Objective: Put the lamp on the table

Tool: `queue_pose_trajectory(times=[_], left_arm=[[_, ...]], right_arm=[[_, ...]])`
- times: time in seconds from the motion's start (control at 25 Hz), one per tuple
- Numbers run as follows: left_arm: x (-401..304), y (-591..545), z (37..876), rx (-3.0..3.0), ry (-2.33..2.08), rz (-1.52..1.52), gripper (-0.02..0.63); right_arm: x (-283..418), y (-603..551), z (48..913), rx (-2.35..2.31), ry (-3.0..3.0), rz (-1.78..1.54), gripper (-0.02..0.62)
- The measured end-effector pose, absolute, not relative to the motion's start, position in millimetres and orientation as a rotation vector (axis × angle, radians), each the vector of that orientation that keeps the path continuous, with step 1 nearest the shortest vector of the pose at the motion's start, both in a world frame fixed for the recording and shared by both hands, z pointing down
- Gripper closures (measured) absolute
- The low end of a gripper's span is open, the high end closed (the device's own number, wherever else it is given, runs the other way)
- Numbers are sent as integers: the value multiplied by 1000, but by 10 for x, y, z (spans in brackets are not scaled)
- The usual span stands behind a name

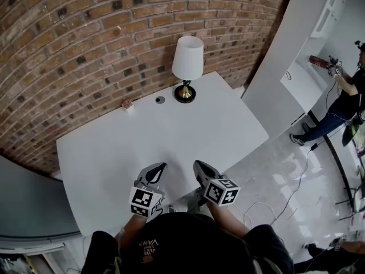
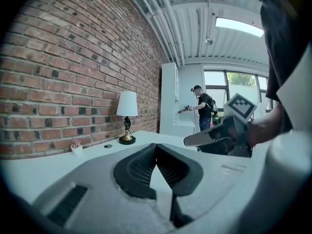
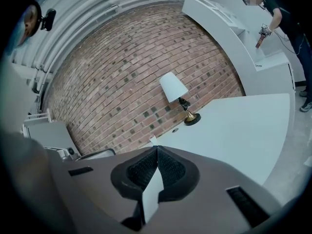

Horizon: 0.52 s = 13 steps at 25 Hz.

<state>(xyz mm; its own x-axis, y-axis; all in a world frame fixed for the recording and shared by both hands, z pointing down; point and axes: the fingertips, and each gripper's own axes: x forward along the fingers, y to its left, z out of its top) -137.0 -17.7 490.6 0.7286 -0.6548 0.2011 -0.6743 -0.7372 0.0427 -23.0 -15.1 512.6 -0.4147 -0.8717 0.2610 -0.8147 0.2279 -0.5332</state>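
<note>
A lamp with a white shade and a brass-and-black base stands upright on the white table, near its far edge by the brick wall. It also shows in the left gripper view as the lamp and in the right gripper view as the lamp. My left gripper and right gripper hover side by side over the table's near edge, far from the lamp. Both are shut with nothing between their jaws. The left gripper view catches the right gripper at its right.
A tiny potted plant and a small dark disc sit on the table left of the lamp. White cabinets stand to the right. A person works there, and cables trail across the glossy floor.
</note>
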Motion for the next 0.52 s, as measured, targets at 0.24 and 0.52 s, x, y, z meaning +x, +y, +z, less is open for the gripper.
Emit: queue_pose_trajectory(times=[0.24,0.52], left_arm=[[-1456,-186,4956,2771,-1120,253,600],[-1490,-219,4973,2768,-1140,255,600]], right_arm=[[-284,-148,5132,-1654,2411,-935,598],[-307,-178,5147,-1651,2419,-934,598]])
